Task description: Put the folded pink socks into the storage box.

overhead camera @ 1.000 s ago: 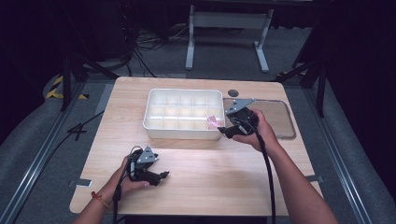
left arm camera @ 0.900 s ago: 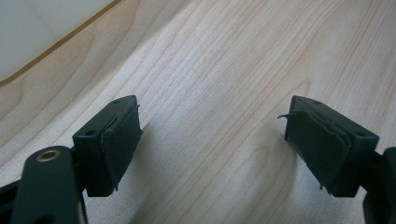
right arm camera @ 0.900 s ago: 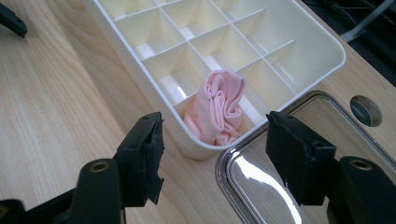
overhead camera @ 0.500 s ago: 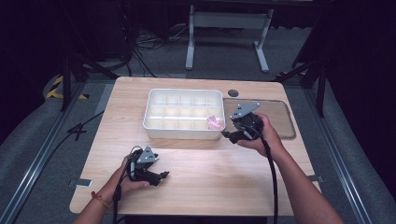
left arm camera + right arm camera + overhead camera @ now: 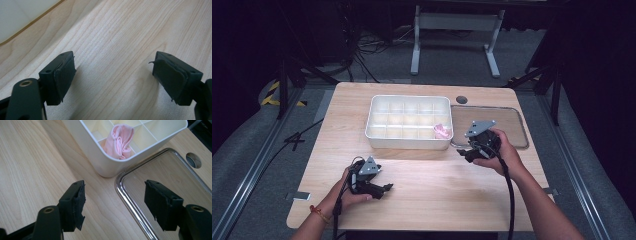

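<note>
A white box (image 5: 408,122) with many compartments stands at the middle back of the wooden table. A crumpled pink cloth (image 5: 442,131) lies in its near right compartment and is close ahead in the right gripper view (image 5: 118,141). My right gripper (image 5: 464,155) hovers just off the box's near right corner, over the edge of a clear tray (image 5: 512,131). Its jaws have just been opening, and nothing is between them (image 5: 115,187). My left gripper (image 5: 384,189) rests low near the front left, open over bare wood (image 5: 113,62).
The clear tray's shiny metal rim (image 5: 130,197) lies flat against the box's right side. A round cable hole (image 5: 461,99) sits behind it. Bare wood stretches between the two grippers. A metal stand and cables are on the floor beyond the table.
My right gripper has drawn back from the box's near right corner, toward the near edge and the right, sinking a little. The pink cloth stays in its compartment. The left gripper has kept still.
</note>
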A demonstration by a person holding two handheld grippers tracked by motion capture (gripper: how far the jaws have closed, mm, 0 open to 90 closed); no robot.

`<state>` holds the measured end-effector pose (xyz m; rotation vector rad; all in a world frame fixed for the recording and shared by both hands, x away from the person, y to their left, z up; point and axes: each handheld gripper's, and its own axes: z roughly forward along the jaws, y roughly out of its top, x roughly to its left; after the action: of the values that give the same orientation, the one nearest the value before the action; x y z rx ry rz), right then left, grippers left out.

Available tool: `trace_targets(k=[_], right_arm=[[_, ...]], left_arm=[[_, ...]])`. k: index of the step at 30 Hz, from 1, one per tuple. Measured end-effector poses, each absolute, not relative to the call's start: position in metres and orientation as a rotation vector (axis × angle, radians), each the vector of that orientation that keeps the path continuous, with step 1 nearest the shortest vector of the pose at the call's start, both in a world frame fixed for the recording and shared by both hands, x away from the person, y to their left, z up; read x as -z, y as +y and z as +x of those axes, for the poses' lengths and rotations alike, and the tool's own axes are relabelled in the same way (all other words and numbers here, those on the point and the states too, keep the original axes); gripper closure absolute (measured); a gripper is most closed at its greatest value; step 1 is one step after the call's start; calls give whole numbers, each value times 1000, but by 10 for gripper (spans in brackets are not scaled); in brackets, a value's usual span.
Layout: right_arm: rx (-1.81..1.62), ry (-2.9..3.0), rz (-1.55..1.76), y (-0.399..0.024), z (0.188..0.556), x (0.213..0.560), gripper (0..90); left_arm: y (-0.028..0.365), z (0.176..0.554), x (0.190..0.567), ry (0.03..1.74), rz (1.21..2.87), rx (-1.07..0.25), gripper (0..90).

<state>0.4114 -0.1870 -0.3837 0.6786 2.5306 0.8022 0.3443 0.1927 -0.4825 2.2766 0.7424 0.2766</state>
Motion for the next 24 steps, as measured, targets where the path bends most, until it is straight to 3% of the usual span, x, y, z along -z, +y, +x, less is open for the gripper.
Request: trace_targets(k=[24], right_arm=[[-798, 2504, 744, -235, 377, 419, 331]], left_arm=[[193, 344, 483, 744, 2273, -282, 185]])
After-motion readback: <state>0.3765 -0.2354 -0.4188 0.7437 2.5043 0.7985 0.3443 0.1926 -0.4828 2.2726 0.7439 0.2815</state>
